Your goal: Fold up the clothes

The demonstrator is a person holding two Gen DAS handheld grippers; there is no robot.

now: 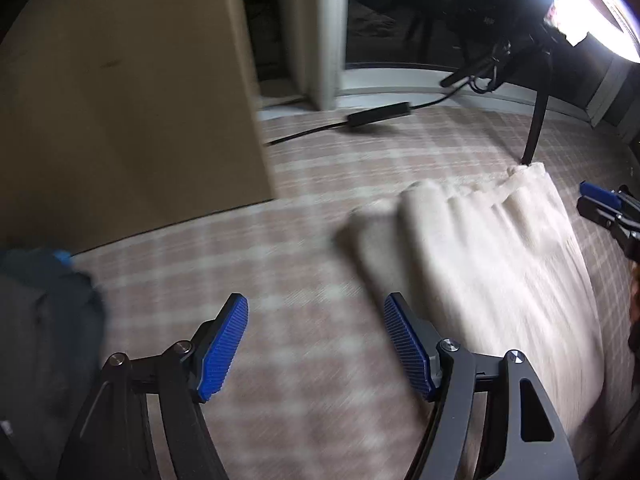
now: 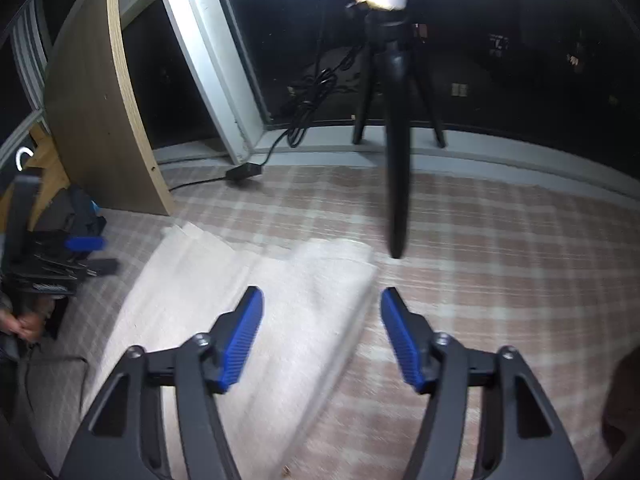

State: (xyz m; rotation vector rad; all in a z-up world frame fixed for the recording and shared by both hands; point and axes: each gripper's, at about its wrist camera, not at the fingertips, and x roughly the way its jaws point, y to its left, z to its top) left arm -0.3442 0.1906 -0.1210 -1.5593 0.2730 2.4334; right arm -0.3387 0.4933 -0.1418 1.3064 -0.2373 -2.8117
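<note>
Both the left gripper (image 1: pixel 316 344) and right gripper (image 2: pixel 322 334) hang spread and empty over the cream cloth (image 2: pixel 248 320), probably flanking its long edges to fold it, on a plaid sheet (image 2: pixel 500 260) by a tripod (image 2: pixel 396 184), board (image 2: pixel 96 116) and dark window (image 2: pixel 500 60).

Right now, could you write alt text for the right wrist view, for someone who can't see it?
A cream cloth lies folded on a pink plaid surface, under the open right gripper with blue fingers. A black tripod stands beyond, before a dark window.
</note>
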